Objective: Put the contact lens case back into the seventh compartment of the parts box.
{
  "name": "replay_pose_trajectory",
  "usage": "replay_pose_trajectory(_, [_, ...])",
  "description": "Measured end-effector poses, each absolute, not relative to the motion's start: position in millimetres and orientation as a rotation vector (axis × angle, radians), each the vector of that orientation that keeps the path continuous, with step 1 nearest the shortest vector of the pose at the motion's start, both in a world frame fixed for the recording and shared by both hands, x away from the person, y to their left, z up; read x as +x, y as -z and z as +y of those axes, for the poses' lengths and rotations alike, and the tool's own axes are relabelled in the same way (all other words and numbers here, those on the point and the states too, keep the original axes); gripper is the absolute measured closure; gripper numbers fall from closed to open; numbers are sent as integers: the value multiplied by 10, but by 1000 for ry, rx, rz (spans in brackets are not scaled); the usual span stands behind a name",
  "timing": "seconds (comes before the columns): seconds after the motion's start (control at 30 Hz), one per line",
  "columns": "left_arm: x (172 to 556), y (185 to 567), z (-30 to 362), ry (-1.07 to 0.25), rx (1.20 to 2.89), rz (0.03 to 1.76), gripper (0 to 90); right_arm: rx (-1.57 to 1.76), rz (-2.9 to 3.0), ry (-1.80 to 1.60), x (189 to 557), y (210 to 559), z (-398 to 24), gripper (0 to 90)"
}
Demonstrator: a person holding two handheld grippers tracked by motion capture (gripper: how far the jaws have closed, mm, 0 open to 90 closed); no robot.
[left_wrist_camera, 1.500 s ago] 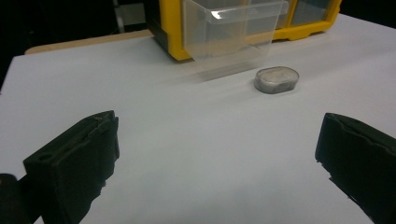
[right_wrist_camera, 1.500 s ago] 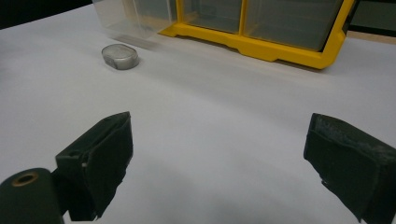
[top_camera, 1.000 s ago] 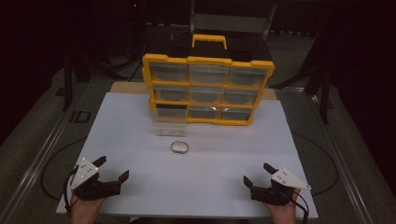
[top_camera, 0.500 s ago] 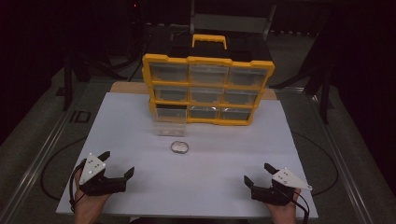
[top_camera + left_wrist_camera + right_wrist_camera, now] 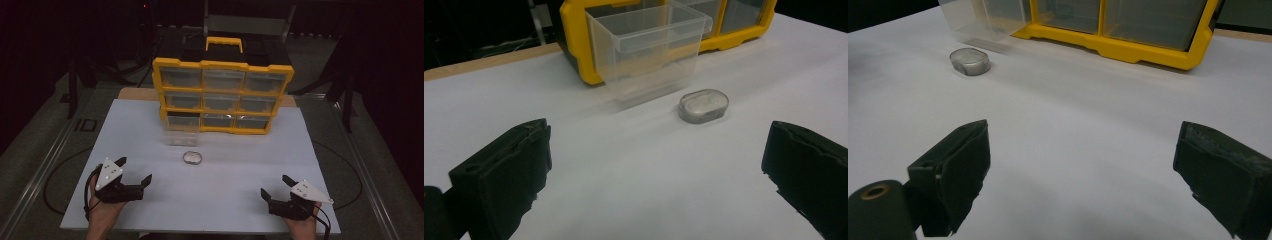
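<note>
A yellow organizer case [image 5: 222, 95] with clear drawers stands upright at the back of the white board. One clear drawer [image 5: 181, 136] is pulled out of its bottom-left slot onto the board. A small grey oval tin [image 5: 192, 158] lies just in front of that drawer. My left gripper [image 5: 134, 169] is open at the near left, a short way from the tin. In the left gripper view the tin [image 5: 703, 105] and the drawer [image 5: 649, 45] lie ahead of the spread jaws. My right gripper [image 5: 275, 185] is open at the near right, with the tin [image 5: 970, 61] far off to its left.
The white board [image 5: 240, 150] lies on a grey table, and a strip of wood shows behind the case. The case has a yellow carrying handle [image 5: 223, 42] on top. Dark stands and cables surround the table.
My left gripper has moved a little forward and to the right, toward the tin. The right gripper has stayed in place. Both remain open.
</note>
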State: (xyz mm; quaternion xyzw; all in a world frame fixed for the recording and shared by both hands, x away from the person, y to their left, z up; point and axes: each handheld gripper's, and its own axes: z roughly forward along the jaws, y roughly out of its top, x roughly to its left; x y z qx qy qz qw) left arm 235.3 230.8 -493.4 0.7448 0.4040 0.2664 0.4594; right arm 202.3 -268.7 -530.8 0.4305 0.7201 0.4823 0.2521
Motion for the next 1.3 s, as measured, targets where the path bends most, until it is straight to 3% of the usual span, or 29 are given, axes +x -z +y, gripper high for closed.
replay_pose_trajectory(1.3, [2695, 4842, 1923, -632, 1874, 952, 6, 1177, 1958, -1317, 2030, 5312, -2692, 82])
